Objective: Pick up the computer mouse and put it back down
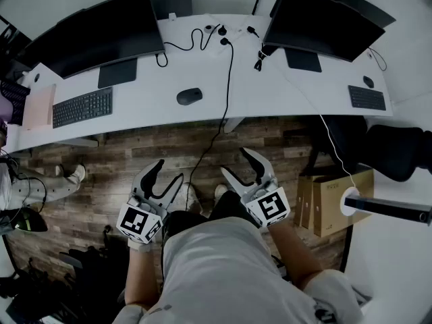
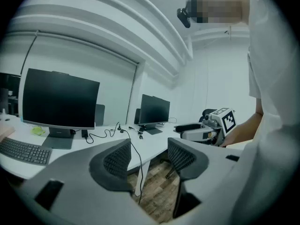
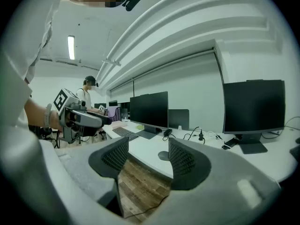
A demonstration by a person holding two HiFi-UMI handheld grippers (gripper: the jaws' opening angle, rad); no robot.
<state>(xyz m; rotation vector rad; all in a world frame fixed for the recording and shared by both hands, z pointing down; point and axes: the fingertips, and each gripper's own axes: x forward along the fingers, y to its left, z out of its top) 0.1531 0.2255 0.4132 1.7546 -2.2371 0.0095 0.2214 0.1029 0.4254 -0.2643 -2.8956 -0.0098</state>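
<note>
Task not started, as far as I can tell. Computer mouse (image 1: pixel 189 96) sits on the white counter (image 1: pixel 270 90), near the front edge, between the keyboard (image 1: pixel 82 106) on its left and a black cable (image 1: pixel 227 79) that runs off the edge on its right. Nothing touches it. Left gripper (image 1: pixel 169 170) and right gripper (image 1: pixel 237 161) are both held low, close to the person's body over the wood floor (image 1: pixel 121 160), well apart from the counter. Left jaws stand wide with only floor and the counter's edge visible through the gap. Right jaws are also wide and empty. In the right gripper view the mouse shows in the gap, but far beyond the tips, so it's sighted, not gripped. My read is that the right gripper is the better candidate, since it already points that way. All steps remain: reach to the counter, close on the mouse, lift, set it back down, release.
</note>
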